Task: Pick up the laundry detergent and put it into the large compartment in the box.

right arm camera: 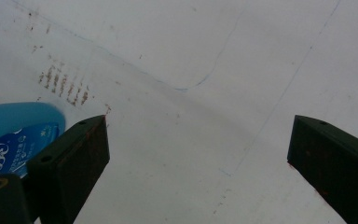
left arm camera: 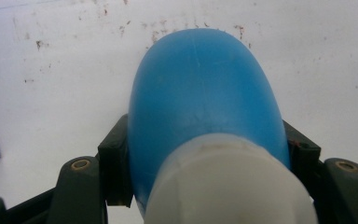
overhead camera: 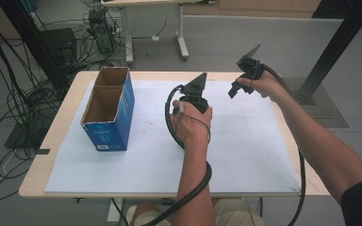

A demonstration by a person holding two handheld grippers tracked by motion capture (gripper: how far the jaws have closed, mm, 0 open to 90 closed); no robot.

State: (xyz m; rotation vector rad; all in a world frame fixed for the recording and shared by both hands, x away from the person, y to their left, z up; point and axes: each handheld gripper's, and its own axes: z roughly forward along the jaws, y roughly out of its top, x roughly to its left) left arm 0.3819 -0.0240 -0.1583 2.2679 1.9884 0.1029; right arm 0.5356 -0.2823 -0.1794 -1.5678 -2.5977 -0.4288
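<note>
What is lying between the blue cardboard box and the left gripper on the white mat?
Nothing: in the high view, the white mat is bare between the blue cardboard box and the left gripper.

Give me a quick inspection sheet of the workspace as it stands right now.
Surface: white mat on a wooden table, with brown specks.
Job's things: blue bottle with a white cap, clamped in the left tool; open blue carton at the mat's left.
Clutter: nothing seen.
Grippers: left tool shut on the bottle; right tool open, holding nothing, above the mat.
Cables: one black cable trails from each tool.
Surroundings: floor cables, desk legs, black frame.
</note>
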